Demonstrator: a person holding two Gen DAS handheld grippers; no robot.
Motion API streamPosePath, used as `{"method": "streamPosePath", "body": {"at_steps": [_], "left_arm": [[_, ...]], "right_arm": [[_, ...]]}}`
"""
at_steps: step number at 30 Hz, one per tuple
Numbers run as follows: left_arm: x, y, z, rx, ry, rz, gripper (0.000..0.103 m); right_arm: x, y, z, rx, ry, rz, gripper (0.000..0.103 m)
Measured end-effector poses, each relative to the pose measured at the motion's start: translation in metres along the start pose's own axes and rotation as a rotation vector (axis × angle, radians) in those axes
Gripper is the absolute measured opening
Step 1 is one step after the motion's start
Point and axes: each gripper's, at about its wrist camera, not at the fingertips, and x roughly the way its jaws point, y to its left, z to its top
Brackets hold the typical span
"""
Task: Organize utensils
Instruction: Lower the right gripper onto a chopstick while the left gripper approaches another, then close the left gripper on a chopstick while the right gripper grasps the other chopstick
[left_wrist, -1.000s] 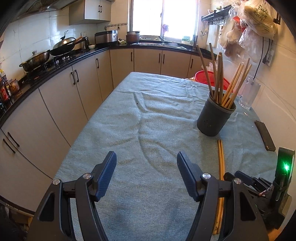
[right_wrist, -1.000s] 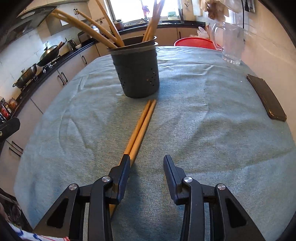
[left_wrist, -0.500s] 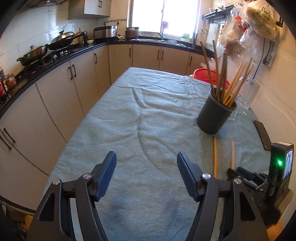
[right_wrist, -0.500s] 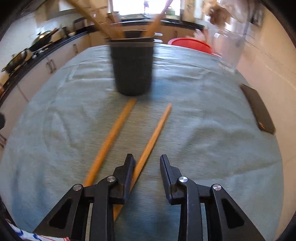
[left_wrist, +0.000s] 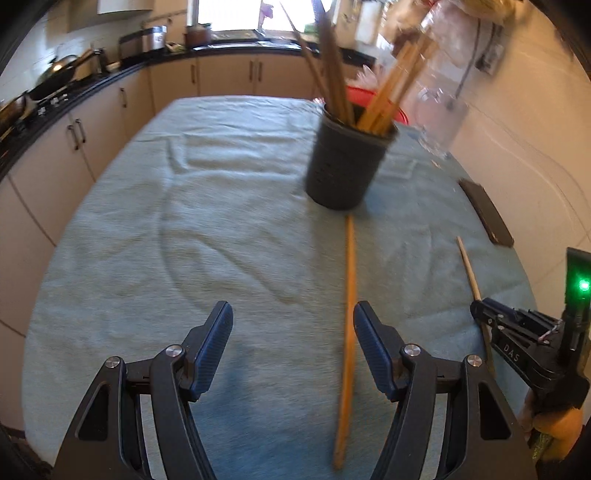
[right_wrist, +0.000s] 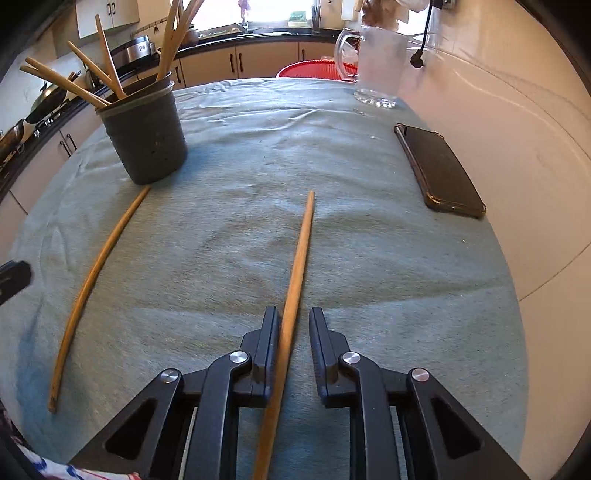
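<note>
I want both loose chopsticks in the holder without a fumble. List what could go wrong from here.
1. The right gripper has just been closing around one long wooden chopstick, but a gap shows on one side, so a lift now might drop it.
2. It straddles the chopstick near one end, so the far end could swing.
3. The dark round utensil holder already bristles with leaning sticks, which may block insertion.

Daylit kitchen, fisheye views, one blurred.
Overexposed window (left_wrist: 229, 14) backlights both views. Left-wrist view shows motion blur on the utensil holder (left_wrist: 345, 166) and glass jug (left_wrist: 439, 110); right-wrist view is sharp. Edges curve strongly, corners vignette black; soft shadows lie on the counter (right_wrist: 229, 236).
</note>
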Motion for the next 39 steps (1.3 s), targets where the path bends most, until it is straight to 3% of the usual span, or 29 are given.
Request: {"method": "streamPosePath", "body": {"at_steps": [7, 9, 13, 15, 17, 24, 27, 31, 35, 39], "left_arm": [[0.031, -0.018, 0.005, 0.049, 0.062, 0.004, 0.066], [0.037, -0.020, 0.006, 0.057, 0.077, -0.004, 0.061], [0.050, -0.031, 0.004, 0.086, 0.117, -0.017, 0.028], [0.050, -0.035, 0.004, 0.094, 0.108, 0.001, 0.022], [0.050, -0.035, 0.004, 0.080, 0.112, -0.014, 0.007], [0.033, -0.005, -0.019, -0.126, 0.215, -0.155, 0.007], [0.026, -0.001, -0.026, -0.131, 0.249, -0.192, 0.007], [0.019, -0.003, -0.022, -0.099, 0.222, -0.159, 0.008], [0.024, -0.002, -0.013, -0.073, 0.226, -0.140, 0.022], [0.036, -0.009, -0.004, -0.032, 0.259, -0.115, 0.023]], "right_arm": [[0.003, -0.003, -0.001, 0.000, -0.029, 0.013, 0.018], [0.003, -0.004, -0.002, -0.001, -0.035, 0.015, 0.018], [0.003, -0.004, -0.001, -0.008, -0.038, 0.024, 0.018], [0.002, -0.004, -0.002, -0.013, -0.036, 0.028, 0.018], [0.000, -0.005, -0.004, -0.019, -0.032, 0.033, 0.015], [-0.007, -0.011, -0.012, -0.013, 0.020, 0.145, 0.008], [-0.014, -0.013, -0.018, -0.038, 0.053, 0.171, 0.008], [-0.014, -0.014, -0.017, -0.062, 0.092, 0.176, 0.013], [-0.009, -0.008, -0.009, -0.110, 0.127, 0.148, 0.017], [0.003, -0.002, 0.007, -0.163, 0.188, 0.121, 0.018]]}}
